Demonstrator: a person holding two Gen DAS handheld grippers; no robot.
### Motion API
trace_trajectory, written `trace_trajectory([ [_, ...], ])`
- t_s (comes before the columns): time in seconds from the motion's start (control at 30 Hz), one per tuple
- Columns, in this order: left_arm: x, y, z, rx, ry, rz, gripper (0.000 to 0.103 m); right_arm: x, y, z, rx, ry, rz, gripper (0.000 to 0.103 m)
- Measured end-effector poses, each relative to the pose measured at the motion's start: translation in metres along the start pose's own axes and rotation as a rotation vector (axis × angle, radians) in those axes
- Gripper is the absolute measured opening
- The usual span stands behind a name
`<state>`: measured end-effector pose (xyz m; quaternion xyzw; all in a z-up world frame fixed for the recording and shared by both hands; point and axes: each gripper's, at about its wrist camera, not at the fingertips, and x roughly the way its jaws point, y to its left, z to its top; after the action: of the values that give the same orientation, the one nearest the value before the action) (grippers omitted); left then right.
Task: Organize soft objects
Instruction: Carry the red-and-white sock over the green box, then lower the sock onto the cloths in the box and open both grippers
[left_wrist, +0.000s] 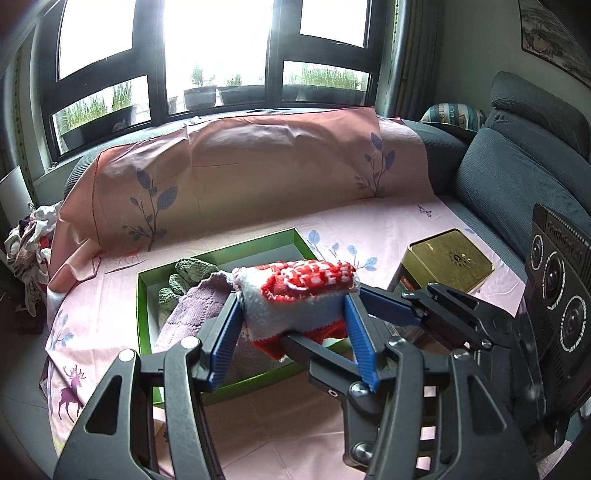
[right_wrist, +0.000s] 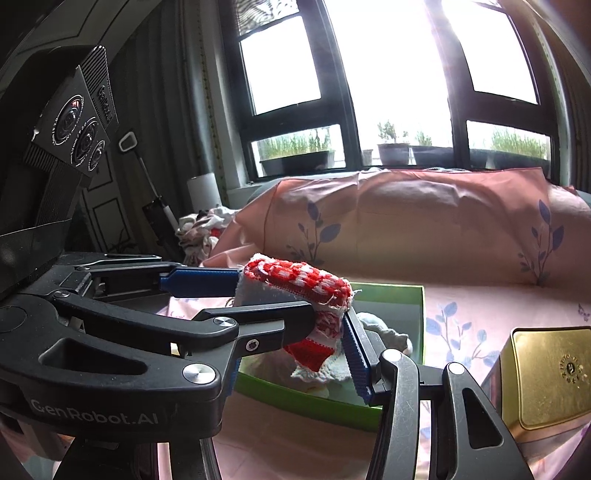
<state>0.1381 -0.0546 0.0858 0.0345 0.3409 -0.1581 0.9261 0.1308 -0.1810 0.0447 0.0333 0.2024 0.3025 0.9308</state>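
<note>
A folded red-and-white knitted cloth (left_wrist: 295, 291) (right_wrist: 295, 278) hangs in the air over an open green box (left_wrist: 255, 242) (right_wrist: 388, 291) on the pink sheet. My left gripper (left_wrist: 291, 306) (right_wrist: 277, 291) is shut on it, a blue pad pressed against each side. My right gripper (right_wrist: 293, 310) (left_wrist: 325, 317) comes in crosswise from the right and is also shut on the cloth. In the right wrist view its left finger is mostly hidden behind the left gripper. Inside the box lie a green knit (left_wrist: 184, 280) and a lilac knit (left_wrist: 192, 310).
A gold square tin (left_wrist: 450, 258) (right_wrist: 550, 376) stands on the sheet right of the box. The pink leaf-print sheet (left_wrist: 258, 177) covers a sofa seat and backrest. Grey cushions (left_wrist: 517, 184) sit at right. A heap of clothes (left_wrist: 33, 236) lies at far left.
</note>
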Motion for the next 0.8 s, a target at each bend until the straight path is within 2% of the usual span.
trace_trajectory([
  [0.37,0.038,0.032,0.017,-0.055,0.018,0.003,0.055,0.047,-0.012,0.012,-0.004,0.035,-0.011,0.052],
  [0.8,0.082,0.056,0.012,-0.130,0.085,0.015,0.055,0.092,-0.021,0.004,0.033,0.120,-0.031,0.052],
])
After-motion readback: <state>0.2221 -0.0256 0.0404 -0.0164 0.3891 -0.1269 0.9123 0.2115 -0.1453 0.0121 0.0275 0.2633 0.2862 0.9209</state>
